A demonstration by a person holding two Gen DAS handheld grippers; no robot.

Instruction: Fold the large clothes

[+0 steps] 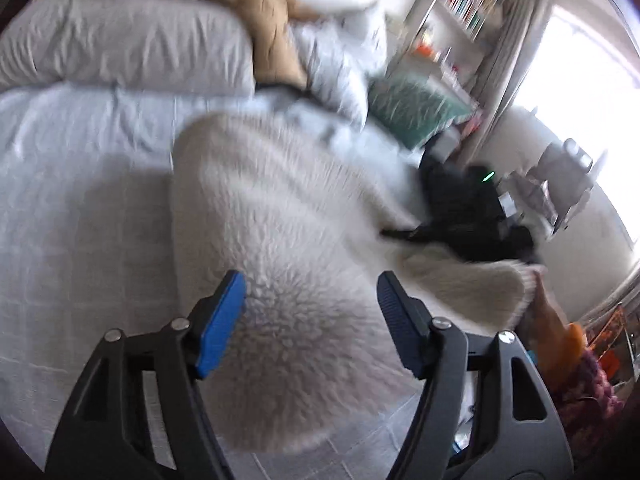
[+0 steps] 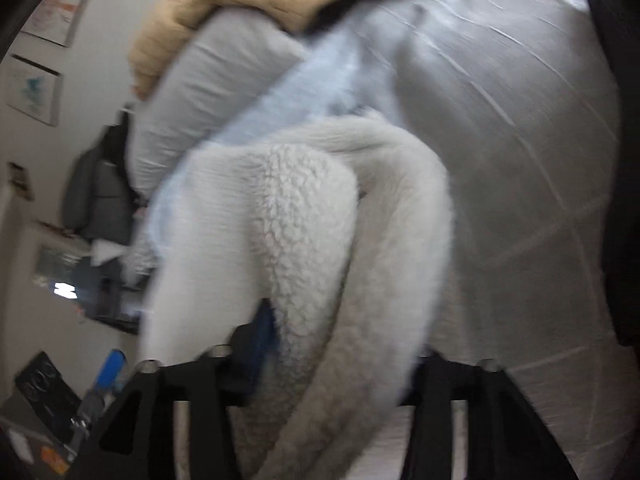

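- The fleece jacket [image 1: 280,216], a cream sherpa garment, lies part folded on the bed [image 1: 80,200], its body spread over the pale sheet and a sleeve [image 1: 460,284] trailing toward the bed's edge near the window side.
- The left tongs [image 1: 312,300] stand open above the fleece with nothing between the pads. If they close from here they may pinch only the top pile of the fabric, and the layer would slip out once lifted.
- The right tongs [image 2: 340,344] are largely buried under a thick roll of fleece [image 2: 360,280] that runs between the arms. One blue pad [image 2: 264,332] shows beside the cloth, but the view is blurred and I cannot tell whether the pads press on it.
- If the right side has no true hold, the bunched roll could sag and undo the fold.
- The sleeve lies close to the bed's edge, beside a dark garment [image 1: 468,212]; a careless pull might drag it off or catch that piece.
- The pillows [image 1: 140,44] lie well apart from the work, so they pose little risk.
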